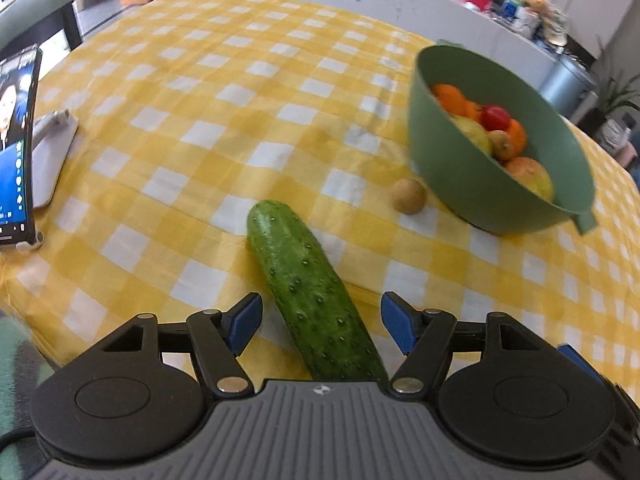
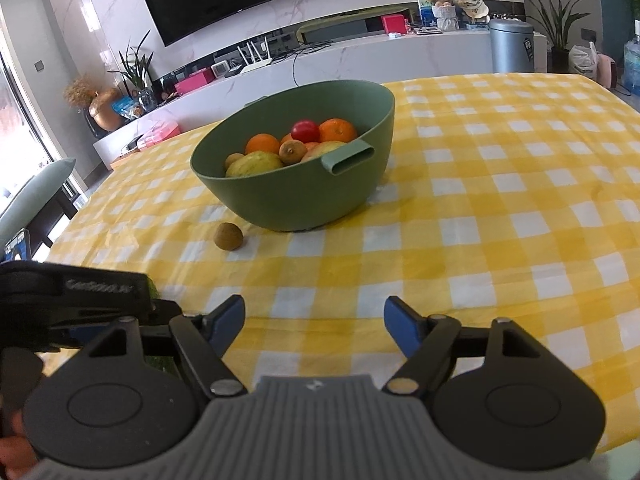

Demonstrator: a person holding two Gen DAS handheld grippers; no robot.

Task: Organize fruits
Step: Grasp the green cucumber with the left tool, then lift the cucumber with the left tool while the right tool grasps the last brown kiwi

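A green cucumber (image 1: 310, 292) lies on the yellow checked tablecloth (image 1: 224, 92), its near end between the open jaws of my left gripper (image 1: 320, 322), which do not touch it. A green bowl (image 1: 472, 184) at the right holds oranges, a red fruit, small brown fruits and yellow-green fruits. A small brown round fruit (image 1: 409, 196) lies on the cloth just left of the bowl. In the right wrist view the bowl (image 2: 296, 196) stands ahead, with the brown fruit (image 2: 228, 236) at its left front. My right gripper (image 2: 316, 320) is open and empty above the cloth (image 2: 500, 208).
A phone on a white stand (image 1: 18, 148) is at the table's left edge. The left gripper's body (image 2: 72, 300) shows at the left of the right wrist view. Beyond the table are a TV wall, a counter, plants and a grey bin (image 2: 512, 46).
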